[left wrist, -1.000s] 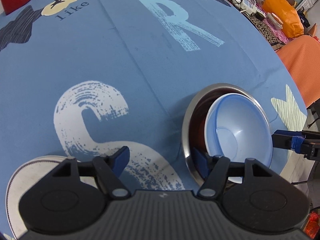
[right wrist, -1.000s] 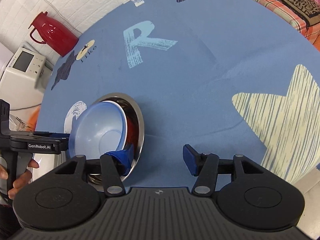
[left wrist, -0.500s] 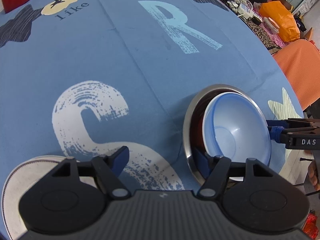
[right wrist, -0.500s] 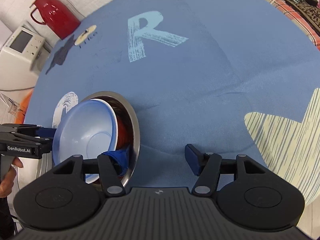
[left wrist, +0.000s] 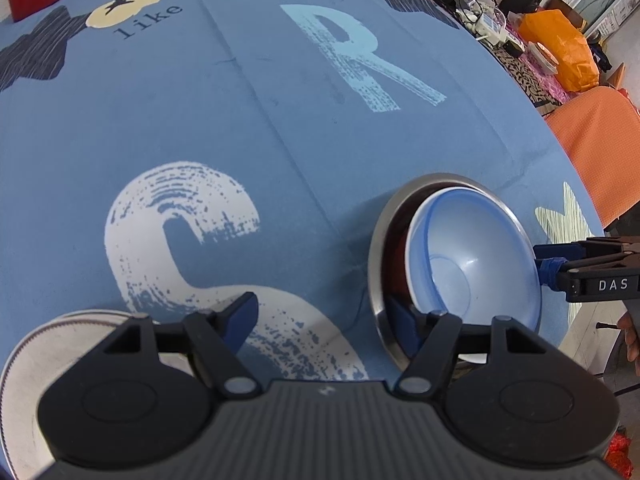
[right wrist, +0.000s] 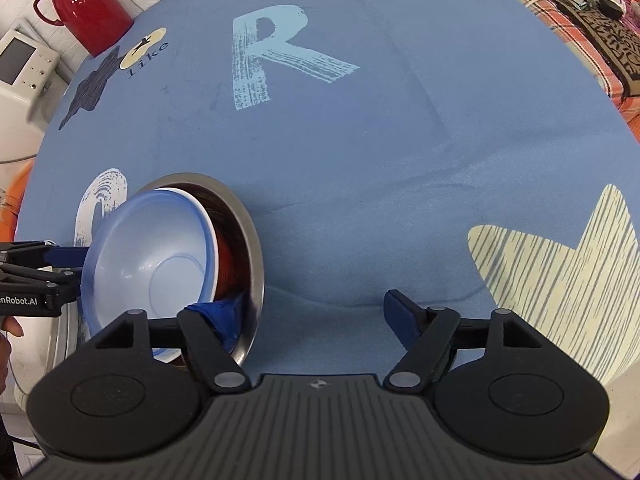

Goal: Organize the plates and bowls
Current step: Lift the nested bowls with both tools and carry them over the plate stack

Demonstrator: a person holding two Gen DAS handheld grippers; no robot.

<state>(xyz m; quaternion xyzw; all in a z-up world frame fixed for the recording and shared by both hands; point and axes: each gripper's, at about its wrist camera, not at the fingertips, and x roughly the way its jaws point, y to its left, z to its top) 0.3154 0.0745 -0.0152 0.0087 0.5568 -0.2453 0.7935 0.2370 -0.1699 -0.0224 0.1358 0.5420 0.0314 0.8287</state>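
A steel bowl (left wrist: 378, 264) (right wrist: 254, 248) sits on the blue tablecloth near the table's front edge. A red bowl (right wrist: 227, 264) is nested in it, and a light blue bowl (left wrist: 472, 264) (right wrist: 160, 260) leans tilted on top. My right gripper (right wrist: 316, 318) is open, straddling the steel rim with its left finger inside the bowl and its right finger outside. My left gripper (left wrist: 320, 320) is open too, and its right finger overlaps the steel bowl's near rim. A white plate (left wrist: 60, 332) lies under its left side.
A red thermos (right wrist: 84, 8) and a white appliance (right wrist: 20, 64) stand beyond the table's far left. Clutter and an orange bag (left wrist: 568, 52) lie past the far right edge. Part of a hand (right wrist: 8, 328) shows at the left.
The right gripper has shifted slightly, so the bowl stack sits further right in its view. Both grippers stay open and the bowls have not visibly moved.
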